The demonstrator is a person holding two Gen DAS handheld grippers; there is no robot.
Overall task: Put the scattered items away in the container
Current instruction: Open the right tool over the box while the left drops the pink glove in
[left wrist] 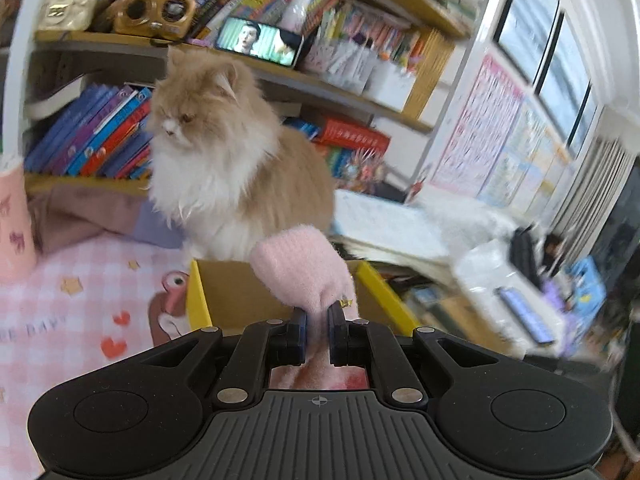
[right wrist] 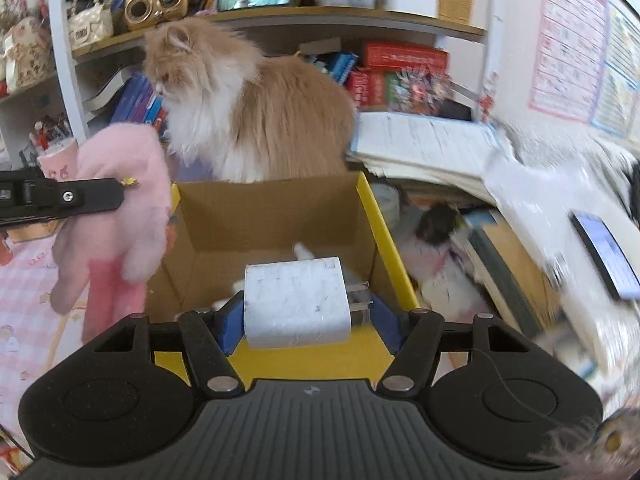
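In the left wrist view, the left gripper (left wrist: 317,316) has its 2 fingers (left wrist: 299,334) clenched on a fuzzy pale pink glove (left wrist: 298,268), held just above the open cardboard box (left wrist: 224,292) with yellow rims. A fluffy cat (left wrist: 224,152) sits behind the box.

In the right wrist view, the right gripper (right wrist: 304,320) grasps a white charger (right wrist: 296,304), scuffed, with 2 metal prongs pointing right, over the box's near rim (right wrist: 312,354). The glove (right wrist: 120,216) hangs left of the box, its lower part deeper pink.

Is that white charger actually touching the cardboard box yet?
Apart. The right wrist view shows the charger clamped in the right gripper, held up over the open box, with the bare box floor visible beyond it.
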